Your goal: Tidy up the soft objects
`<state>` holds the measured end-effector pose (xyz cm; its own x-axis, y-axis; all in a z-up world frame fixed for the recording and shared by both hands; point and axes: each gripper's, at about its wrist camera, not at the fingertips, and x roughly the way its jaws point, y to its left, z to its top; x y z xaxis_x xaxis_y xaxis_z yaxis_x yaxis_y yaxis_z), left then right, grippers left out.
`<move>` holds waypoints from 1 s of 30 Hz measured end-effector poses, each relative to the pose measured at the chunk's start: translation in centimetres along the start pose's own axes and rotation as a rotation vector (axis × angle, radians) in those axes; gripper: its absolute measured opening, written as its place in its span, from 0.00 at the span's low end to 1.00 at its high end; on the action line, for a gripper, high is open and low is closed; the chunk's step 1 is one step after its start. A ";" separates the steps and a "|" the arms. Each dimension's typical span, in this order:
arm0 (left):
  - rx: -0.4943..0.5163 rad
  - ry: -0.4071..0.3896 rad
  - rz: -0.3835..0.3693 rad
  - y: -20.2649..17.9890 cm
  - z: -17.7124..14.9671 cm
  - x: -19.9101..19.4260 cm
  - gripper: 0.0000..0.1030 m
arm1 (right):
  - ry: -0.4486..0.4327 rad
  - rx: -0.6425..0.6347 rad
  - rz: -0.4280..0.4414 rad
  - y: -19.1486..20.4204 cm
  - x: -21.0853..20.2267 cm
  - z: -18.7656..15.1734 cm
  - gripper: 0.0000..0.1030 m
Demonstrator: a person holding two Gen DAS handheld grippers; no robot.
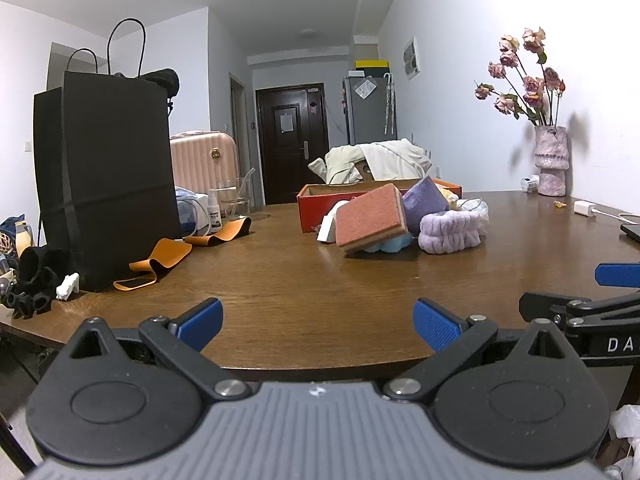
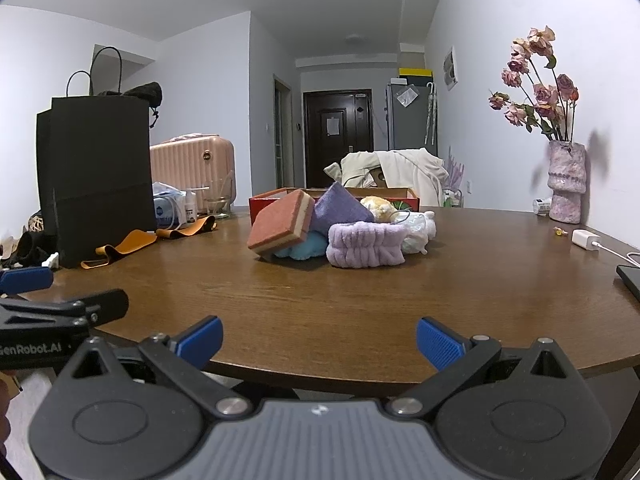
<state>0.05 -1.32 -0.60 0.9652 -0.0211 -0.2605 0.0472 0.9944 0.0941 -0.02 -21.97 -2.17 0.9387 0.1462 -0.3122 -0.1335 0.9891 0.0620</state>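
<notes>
A heap of soft things lies mid-table in front of a red cardboard box [image 1: 310,208] [image 2: 266,197]: a pink-and-cream sponge [image 1: 370,216] [image 2: 280,224] tilted on a light blue plush [image 1: 394,245] [image 2: 306,249], a purple cloth [image 1: 424,200] [image 2: 340,210], a lilac headband [image 1: 448,232] [image 2: 366,244], a yellow plush [image 2: 378,206] and a white plastic-wrapped item [image 2: 418,230]. My left gripper [image 1: 318,326] hovers open over the near table edge, well short of the heap. My right gripper [image 2: 320,342] is likewise open and empty, beside the left one.
A tall black paper bag [image 1: 108,176] [image 2: 96,176] stands at the left with orange straps [image 1: 168,260] [image 2: 132,242] at its foot. A vase of dried roses [image 1: 552,160] [image 2: 566,182] and a white charger [image 2: 586,239] sit at the right. The wooden table [image 1: 300,288] is bare in front.
</notes>
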 end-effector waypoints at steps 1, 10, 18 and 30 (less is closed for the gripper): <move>0.001 -0.005 0.000 0.0 0.1 -0.1 1.00 | 0.001 0.001 -0.001 -0.1 0.0 0.0 1.00; 0.001 -0.008 0.003 -0.1 0.2 0.0 1.00 | -0.008 -0.007 -0.004 0.0 -0.1 0.3 1.00; -0.007 0.007 0.012 0.1 -0.2 0.4 1.00 | -0.001 -0.012 0.004 0.2 0.0 0.0 1.00; -0.006 0.005 0.011 0.2 -0.2 0.4 1.00 | -0.001 -0.014 0.000 0.1 0.0 0.1 1.00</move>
<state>0.42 -1.16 -0.87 0.9644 -0.0093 -0.2643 0.0347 0.9952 0.0914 -0.04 -21.85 -2.11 0.9391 0.1462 -0.3110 -0.1379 0.9892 0.0486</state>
